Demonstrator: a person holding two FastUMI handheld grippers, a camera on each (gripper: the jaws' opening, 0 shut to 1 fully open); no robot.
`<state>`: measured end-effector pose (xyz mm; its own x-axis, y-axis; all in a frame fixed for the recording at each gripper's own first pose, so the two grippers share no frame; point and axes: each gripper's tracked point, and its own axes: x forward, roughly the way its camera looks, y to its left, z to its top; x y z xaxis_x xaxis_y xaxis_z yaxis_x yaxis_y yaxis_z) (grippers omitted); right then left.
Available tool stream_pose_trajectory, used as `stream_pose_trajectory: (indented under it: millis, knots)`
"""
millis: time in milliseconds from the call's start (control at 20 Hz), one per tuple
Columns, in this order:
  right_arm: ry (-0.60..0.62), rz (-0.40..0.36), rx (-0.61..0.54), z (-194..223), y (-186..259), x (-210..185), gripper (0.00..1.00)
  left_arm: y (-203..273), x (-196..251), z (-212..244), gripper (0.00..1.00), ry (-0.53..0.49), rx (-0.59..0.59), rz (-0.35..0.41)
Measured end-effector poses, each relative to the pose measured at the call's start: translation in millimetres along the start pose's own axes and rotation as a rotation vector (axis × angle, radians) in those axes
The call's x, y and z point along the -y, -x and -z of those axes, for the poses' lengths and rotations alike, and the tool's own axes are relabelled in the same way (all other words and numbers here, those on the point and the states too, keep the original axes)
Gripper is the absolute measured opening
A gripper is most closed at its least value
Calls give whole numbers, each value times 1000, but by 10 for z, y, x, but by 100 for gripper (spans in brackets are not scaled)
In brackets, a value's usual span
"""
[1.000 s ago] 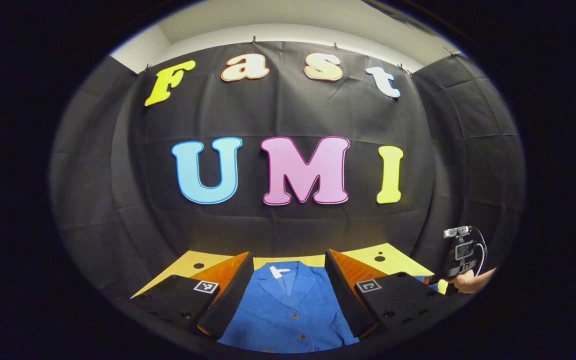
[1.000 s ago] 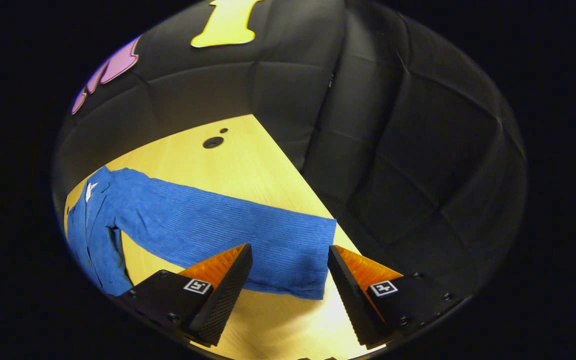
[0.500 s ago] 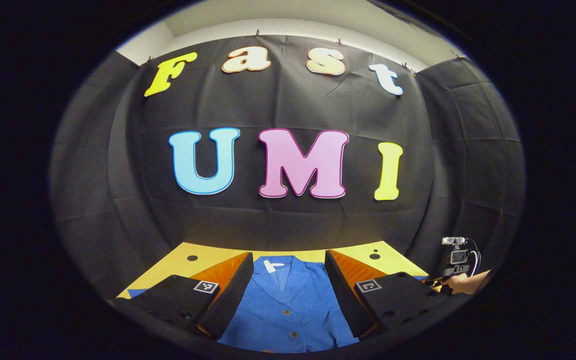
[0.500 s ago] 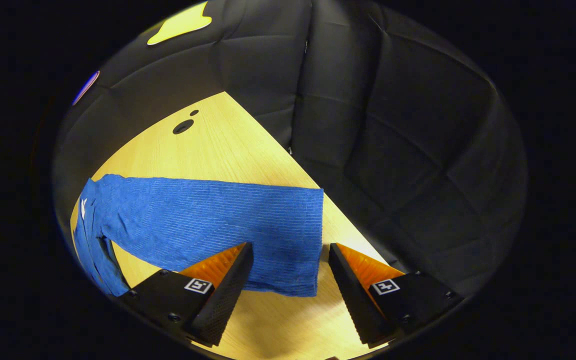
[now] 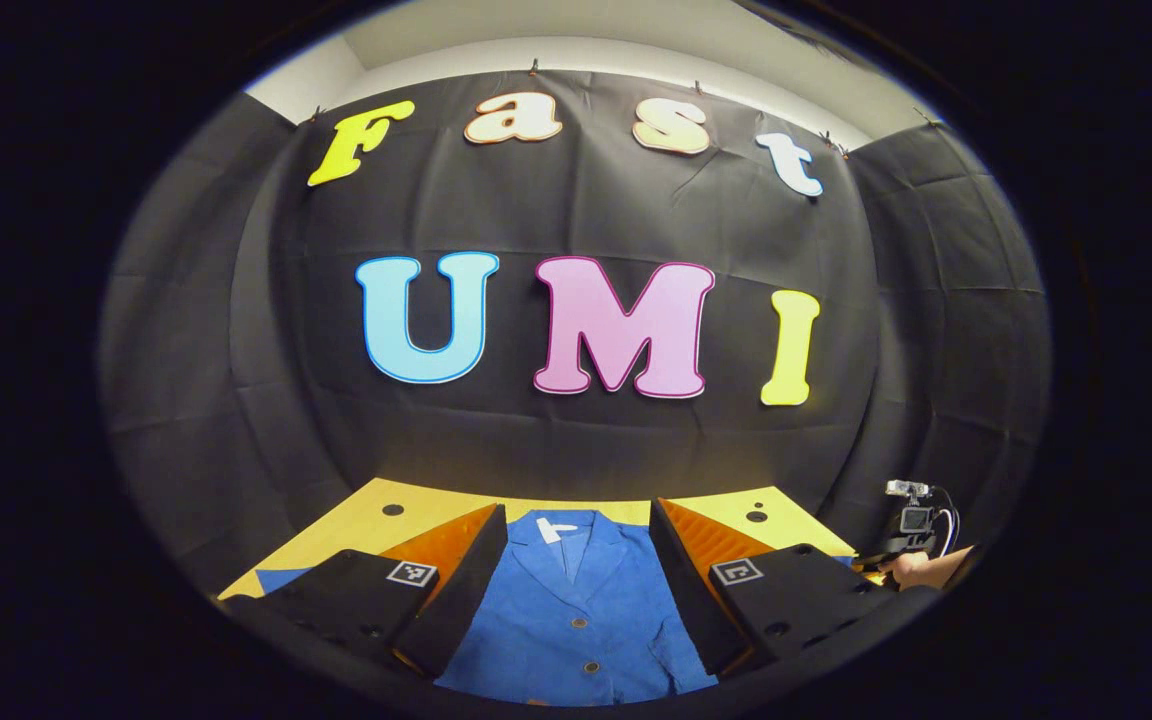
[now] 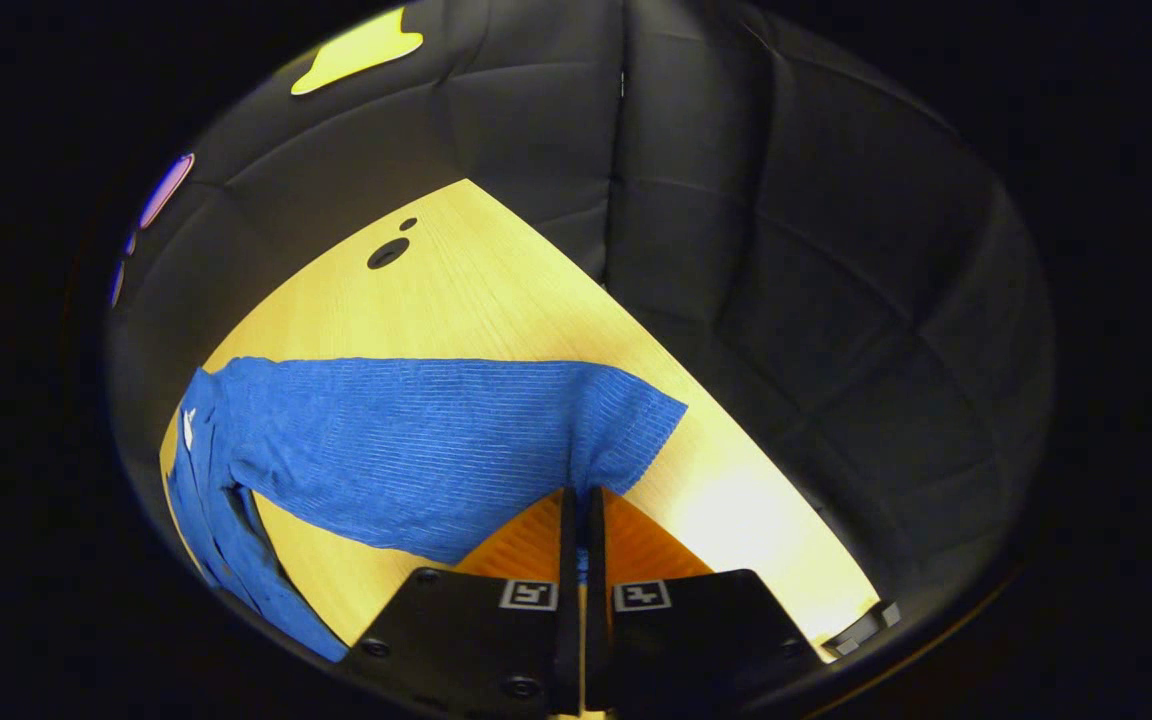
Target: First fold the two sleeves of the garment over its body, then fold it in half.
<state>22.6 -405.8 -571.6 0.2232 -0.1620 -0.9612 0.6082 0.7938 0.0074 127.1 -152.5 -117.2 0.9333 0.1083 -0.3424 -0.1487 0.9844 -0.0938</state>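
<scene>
Your right gripper [image 6: 576,520] is clenched on the cuff end of the blue sleeve [image 6: 416,440], both fingers pinching the cloth at 6 o'clock in the right gripper view. From there the sleeve runs toward 9 o'clock across the wooden table [image 6: 496,290] to the garment [image 6: 211,500] body. Your left gripper [image 5: 571,570] is released, fingers spread wide above the garment's collar [image 5: 561,540] and buttons. Farther off, at 4 o'clock, your hand [image 5: 921,568] grips the right gripper's handle.
</scene>
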Motion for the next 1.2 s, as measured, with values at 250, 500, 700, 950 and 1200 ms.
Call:
stream_pose_trajectory:
  millis: [250,500,700,950,1200]
  knots:
    - [30,-59,86,-144,181,-288,5,56,-124,111,82,-7,-29,-31]
    - [125,-229,162,-378,539,-1268,5,132,-229,214,82,19,-40,-74]
    - [218,-398,176,-364,821,-2357,5,215,-350,336,82,50,-58,-113]
    - [307,-582,134,119,1075,-3765,5,251,-486,489,82,120,-63,-159]
    - [435,-754,71,1057,1424,-4997,4,283,-1032,790,82,128,-81,-255]
